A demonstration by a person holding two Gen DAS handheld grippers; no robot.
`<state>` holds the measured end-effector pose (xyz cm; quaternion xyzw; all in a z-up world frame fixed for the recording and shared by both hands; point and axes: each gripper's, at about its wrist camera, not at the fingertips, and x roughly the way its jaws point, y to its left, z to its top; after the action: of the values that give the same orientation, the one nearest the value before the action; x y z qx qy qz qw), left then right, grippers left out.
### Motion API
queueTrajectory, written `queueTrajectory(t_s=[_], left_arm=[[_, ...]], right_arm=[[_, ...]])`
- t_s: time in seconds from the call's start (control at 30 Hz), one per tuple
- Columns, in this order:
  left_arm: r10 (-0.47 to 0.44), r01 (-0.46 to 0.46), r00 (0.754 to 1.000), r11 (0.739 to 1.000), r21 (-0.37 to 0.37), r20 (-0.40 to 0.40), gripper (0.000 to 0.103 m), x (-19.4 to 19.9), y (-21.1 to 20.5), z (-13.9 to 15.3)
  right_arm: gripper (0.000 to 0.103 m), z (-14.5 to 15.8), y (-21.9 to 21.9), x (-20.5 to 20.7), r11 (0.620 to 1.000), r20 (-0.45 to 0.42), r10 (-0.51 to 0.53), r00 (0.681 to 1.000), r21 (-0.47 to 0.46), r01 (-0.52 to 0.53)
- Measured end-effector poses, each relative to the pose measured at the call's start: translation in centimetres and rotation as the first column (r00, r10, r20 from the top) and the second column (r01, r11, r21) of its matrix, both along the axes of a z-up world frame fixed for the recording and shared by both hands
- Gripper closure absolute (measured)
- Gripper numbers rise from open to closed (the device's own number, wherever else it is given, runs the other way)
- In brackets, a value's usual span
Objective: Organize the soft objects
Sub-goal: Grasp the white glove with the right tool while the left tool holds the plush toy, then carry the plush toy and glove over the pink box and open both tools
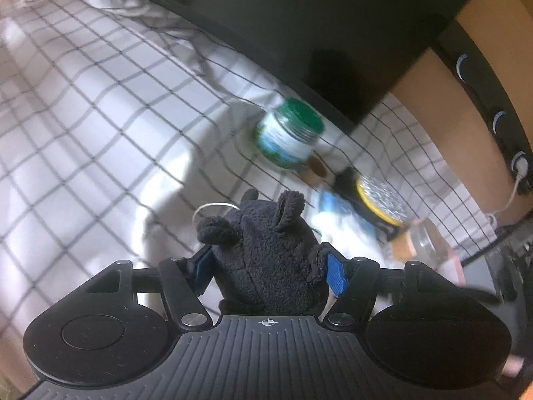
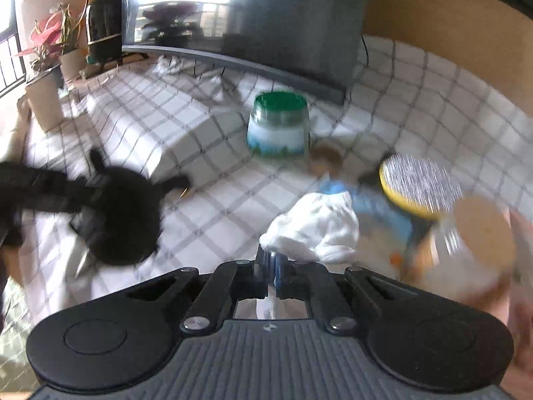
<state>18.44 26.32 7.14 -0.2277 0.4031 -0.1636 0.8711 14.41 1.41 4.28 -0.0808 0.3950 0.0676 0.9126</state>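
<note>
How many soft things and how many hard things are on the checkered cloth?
Soft things: 2, the black plush toy held in the left hand-held gripper and the white cloth pinched by the right hand-held gripper.
Jars: 2, the green-lidded jar and the glass jar.
Brushes: 1, the yellow-rimmed brush.
Total: 5

No legible text anywhere; label on the green-lidded jar (image 2: 278, 126) too blurred to read.

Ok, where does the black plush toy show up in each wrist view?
Left wrist: black plush toy bottom centre, clamped in the left gripper.
Right wrist: same toy at left, blurred.
Shared landmark: green-lidded jar on the checked cloth.
</note>
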Motion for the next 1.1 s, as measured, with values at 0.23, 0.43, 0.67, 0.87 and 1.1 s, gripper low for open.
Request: queueTrajectory(t_s=[0.23, 0.43, 0.67, 0.87, 1.1], left_arm=[[-0.057, 0.057, 0.998, 0.998, 0.003, 0.002, 0.032, 0.5, -3.1, 0.3], [-0.047, 0.047, 0.999, 0.999, 0.010, -0.011, 0.032, 0.0, -3.6, 0.0], [-0.021, 0.021, 1.000, 0.999, 0.028, 0.005, 0.032, -1.0, -2.2, 0.1], [0.018, -0.018, 1.000, 0.999, 0.038, 0.002, 0.032, -2.2, 0.1, 0.1], [0.022, -0.023, 1.000, 0.998, 0.059, 0.020, 0.032, -3.8, 2.1, 0.2]], right_arm=[[0.081, -0.5, -1.8, -3.6, 0.997, -0.018, -0.062, 0.998, -0.034, 0.062], [0.042, 0.4, -2.7, -6.1, 0.993, 0.035, -0.092, 0.995, -0.066, 0.094], [0.039, 0.4, -2.1, -5.2, 0.995, 0.064, -0.045, 0.997, -0.089, 0.051], [0.030, -0.3, -1.3, -1.0, 0.993, 0.079, -0.001, 0.997, -0.115, 0.010], [0.030, -3.1, -2.7, 4.1, 0.991, 0.021, -0.108, 0.994, -0.082, 0.109]])
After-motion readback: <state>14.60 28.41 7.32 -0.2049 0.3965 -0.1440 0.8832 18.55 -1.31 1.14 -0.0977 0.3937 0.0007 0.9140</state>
